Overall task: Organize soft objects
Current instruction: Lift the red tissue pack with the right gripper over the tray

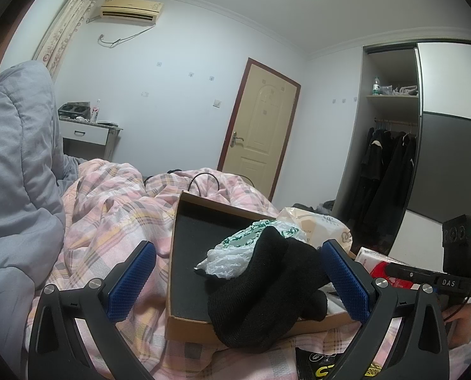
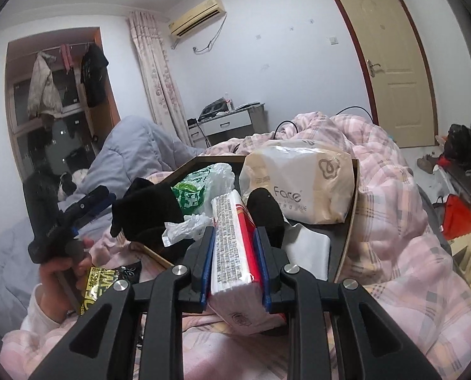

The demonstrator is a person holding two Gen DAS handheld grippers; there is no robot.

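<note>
A: What does the right claw (image 2: 234, 247) hold?
B: It clamps a red-and-white tissue pack (image 2: 235, 253) above the shallow black-lined cardboard box (image 2: 351, 221).
A: And the left claw (image 1: 238, 275)?
B: Wide open, empty, around a black knitted sock (image 1: 267, 288) draped over the box edge.

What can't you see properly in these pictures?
- Left wrist view: the black knit cloth hides part of the box floor.
- Right wrist view: the right gripper hides both broad faces of the red and white pack.
- Yellow packet: print too small to read.
</note>
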